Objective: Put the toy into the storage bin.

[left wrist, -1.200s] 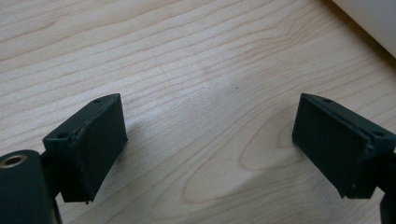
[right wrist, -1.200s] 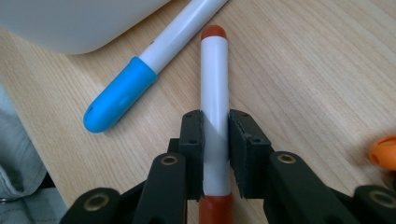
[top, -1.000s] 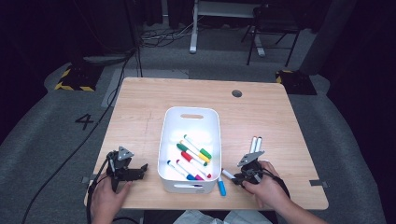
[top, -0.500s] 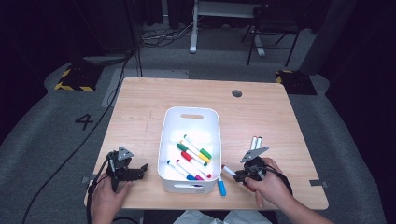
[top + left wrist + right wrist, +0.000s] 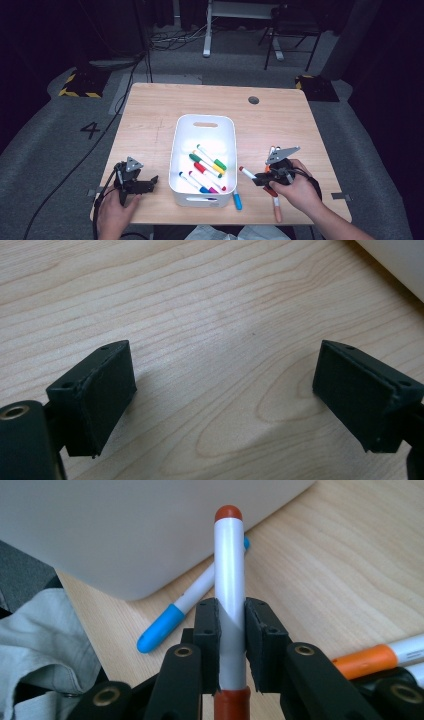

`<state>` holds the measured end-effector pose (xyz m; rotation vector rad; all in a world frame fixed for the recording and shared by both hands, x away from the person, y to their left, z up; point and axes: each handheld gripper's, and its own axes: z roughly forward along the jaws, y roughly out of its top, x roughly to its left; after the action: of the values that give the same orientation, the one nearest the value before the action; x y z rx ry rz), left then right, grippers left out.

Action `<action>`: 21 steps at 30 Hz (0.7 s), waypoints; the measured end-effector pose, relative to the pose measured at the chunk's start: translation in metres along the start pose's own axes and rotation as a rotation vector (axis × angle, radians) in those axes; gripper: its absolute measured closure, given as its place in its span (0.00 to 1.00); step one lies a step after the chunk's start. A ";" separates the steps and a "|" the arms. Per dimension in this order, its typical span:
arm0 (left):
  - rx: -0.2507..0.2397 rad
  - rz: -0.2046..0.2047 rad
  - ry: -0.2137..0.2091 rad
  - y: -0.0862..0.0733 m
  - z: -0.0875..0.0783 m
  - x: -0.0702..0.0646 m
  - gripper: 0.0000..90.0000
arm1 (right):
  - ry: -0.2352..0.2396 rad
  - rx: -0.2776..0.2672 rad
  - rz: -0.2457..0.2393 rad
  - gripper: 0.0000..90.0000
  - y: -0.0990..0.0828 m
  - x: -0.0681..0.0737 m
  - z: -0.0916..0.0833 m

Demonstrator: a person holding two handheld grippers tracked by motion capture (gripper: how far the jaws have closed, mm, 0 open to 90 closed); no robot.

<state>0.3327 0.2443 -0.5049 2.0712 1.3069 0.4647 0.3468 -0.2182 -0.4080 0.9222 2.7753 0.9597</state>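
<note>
Two claws at the near edge of the surface. Right claw clamped on a red-capped marker, pads pressing its white barrel, marker lifted off the wood just right of the white bin and pointing toward it. Blue marker lies flat against the bin's near right corner, under the held one. Orange marker on the wood right of the bin, beside the right claw. Left claw wide apart, nothing between, low over bare wood left of the bin. More markers inside the bin, mixed colours.
</note>
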 end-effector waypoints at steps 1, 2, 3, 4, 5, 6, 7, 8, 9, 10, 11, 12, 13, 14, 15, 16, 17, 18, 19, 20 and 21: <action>0.000 0.000 0.000 0.000 0.000 0.000 0.12 | 0.000 -0.017 -0.026 0.85 0.002 -0.002 -0.001; 0.000 0.000 0.000 0.000 0.000 0.000 0.12 | 0.002 -0.009 -0.002 0.85 0.003 -0.001 -0.004; 0.000 0.001 0.000 0.000 0.000 0.000 0.12 | 0.006 -0.017 -0.001 0.85 0.005 -0.002 -0.006; 0.000 0.000 0.000 0.000 0.000 0.000 0.12 | 0.006 -0.029 -0.020 0.85 0.006 -0.003 -0.007; 0.000 0.000 0.000 0.000 0.000 0.000 0.12 | 0.004 -0.026 -0.011 0.85 0.008 -0.002 -0.010; 0.000 0.001 0.000 0.000 0.000 0.000 0.12 | 0.004 -0.028 -0.002 0.85 0.009 -0.002 -0.012; 0.000 0.000 0.000 0.000 0.000 0.000 0.12 | 0.008 -0.033 0.002 0.85 0.010 -0.001 -0.014; 0.000 0.000 0.000 0.000 0.000 0.000 0.12 | 0.010 -0.043 -0.014 0.85 0.012 -0.002 -0.015; 0.000 0.000 0.000 0.000 0.000 0.000 0.12 | 0.014 -0.051 -0.010 0.85 0.013 -0.002 -0.017; 0.000 0.000 0.000 0.000 0.000 0.000 0.12 | 0.016 -0.057 -0.019 0.85 0.014 -0.003 -0.019; 0.000 0.001 0.000 0.000 0.000 0.000 0.12 | 0.017 -0.062 -0.023 0.85 0.016 -0.003 -0.020; 0.000 0.000 0.000 0.000 0.000 0.000 0.12 | 0.018 -0.068 -0.017 0.85 0.019 -0.001 -0.024; 0.000 0.001 0.000 0.000 0.000 0.000 0.12 | 0.018 -0.068 -0.017 0.85 0.019 -0.001 -0.024; 0.000 0.001 0.000 0.000 0.000 0.000 0.12 | 0.018 -0.072 -0.022 0.85 0.020 -0.001 -0.025; 0.000 0.000 0.000 0.000 0.000 0.000 0.12 | 0.020 -0.080 -0.015 0.85 0.022 0.000 -0.026; 0.000 0.001 0.000 0.000 0.000 0.000 0.12 | 0.023 -0.090 -0.024 0.85 0.024 0.000 -0.027; 0.000 0.000 0.000 0.000 0.000 0.000 0.12 | 0.024 -0.088 -0.021 0.85 0.028 0.001 -0.031; 0.000 0.001 0.000 0.000 0.000 0.000 0.12 | 0.024 -0.088 -0.021 0.85 0.028 0.001 -0.031; 0.000 0.001 0.000 0.000 0.000 0.000 0.12 | 0.027 -0.096 -0.039 0.85 0.031 0.001 -0.032; 0.000 0.001 0.000 0.000 0.000 0.000 0.12 | 0.026 -0.093 -0.034 0.85 0.033 0.003 -0.033; 0.000 0.001 0.000 0.000 0.000 0.000 0.12 | 0.026 -0.096 -0.051 0.85 0.036 0.004 -0.034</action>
<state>0.3326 0.2443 -0.5049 2.0722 1.3064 0.4652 0.3544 -0.2116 -0.3592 0.8276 2.7322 1.0933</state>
